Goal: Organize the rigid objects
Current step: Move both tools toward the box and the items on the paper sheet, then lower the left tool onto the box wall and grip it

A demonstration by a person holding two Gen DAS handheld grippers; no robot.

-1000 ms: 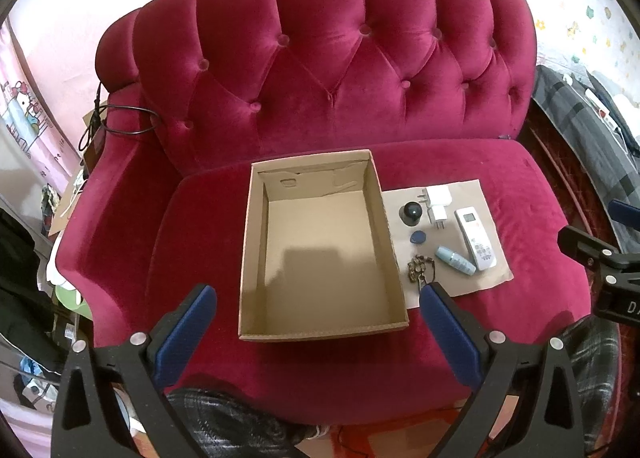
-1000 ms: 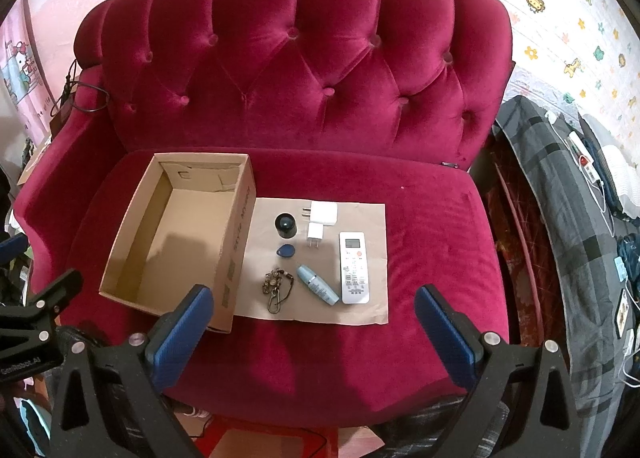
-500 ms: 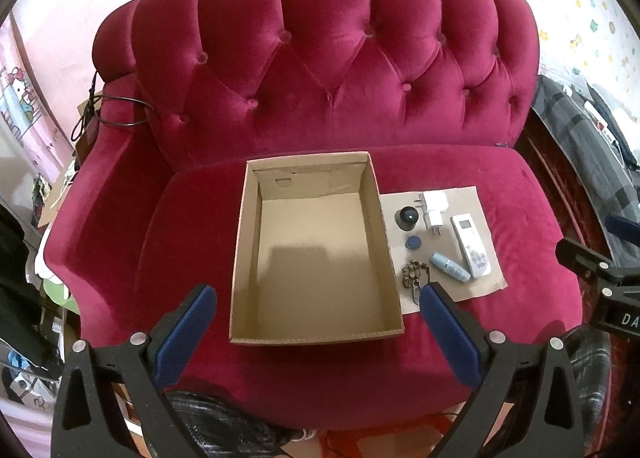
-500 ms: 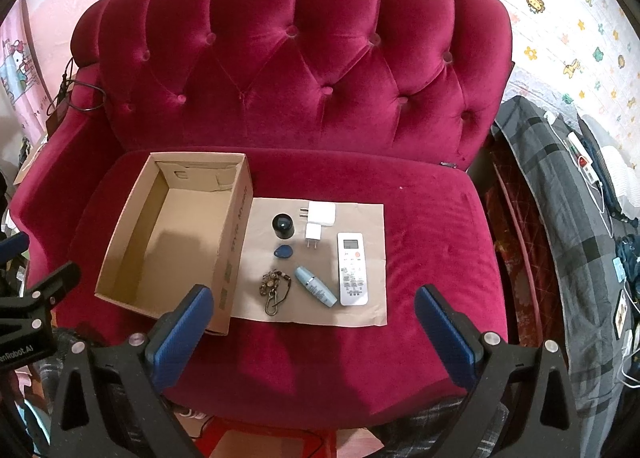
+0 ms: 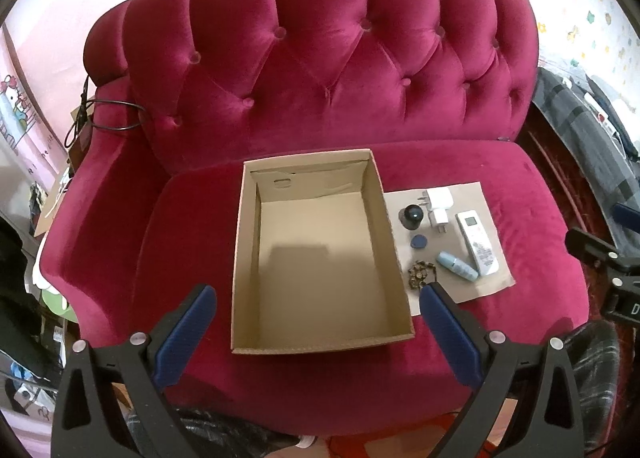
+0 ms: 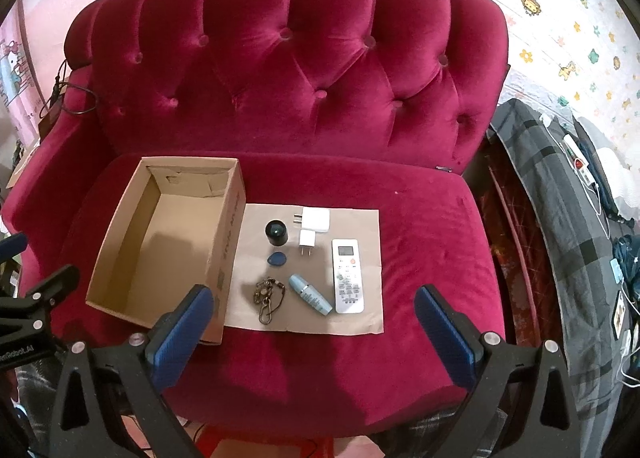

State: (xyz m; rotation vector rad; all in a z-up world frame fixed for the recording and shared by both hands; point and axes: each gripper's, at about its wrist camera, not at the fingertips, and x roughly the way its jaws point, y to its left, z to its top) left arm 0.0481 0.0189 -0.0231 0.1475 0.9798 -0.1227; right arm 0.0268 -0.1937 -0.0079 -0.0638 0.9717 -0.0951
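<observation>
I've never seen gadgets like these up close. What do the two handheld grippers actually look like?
Both look alike: the left gripper and the right gripper each have two black angular plastic arms with triangular cutouts and silver screws, tipped with long blue textured pads. White lettering, partly cut off, marks the side of each body. No cables show on them. Plaid fabric shows below them.

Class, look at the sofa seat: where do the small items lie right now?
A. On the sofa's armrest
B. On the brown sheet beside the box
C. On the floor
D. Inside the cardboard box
B: the remote, chargers and keychain rest on the brown sheet, while the cardboard box holds nothing.
</observation>
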